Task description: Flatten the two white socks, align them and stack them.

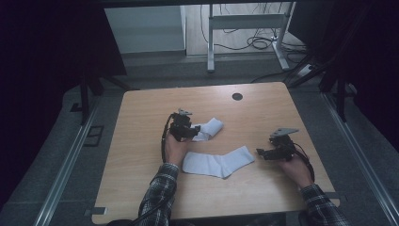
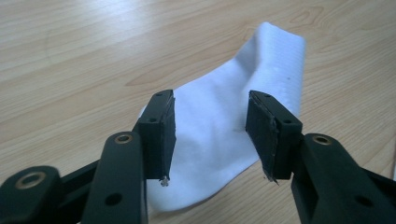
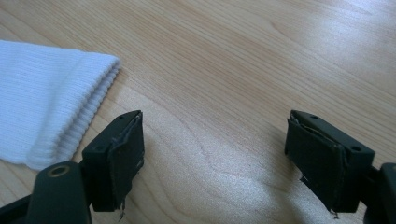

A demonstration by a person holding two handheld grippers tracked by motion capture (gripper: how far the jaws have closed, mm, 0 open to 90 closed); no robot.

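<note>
Left gripper (image 2: 210,135) hovers over the far sock (image 1: 209,129) mid-table, jaws apart and gripping nothing, while the right gripper (image 3: 212,163) waits wide open just beside the cuff of the near sock (image 1: 219,162) lying flat on the table (image 1: 141,141).

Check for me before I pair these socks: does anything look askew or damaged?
The far sock lies bunched and bent, unlike the flat near sock. The right gripper pads look frayed at their edges.
</note>
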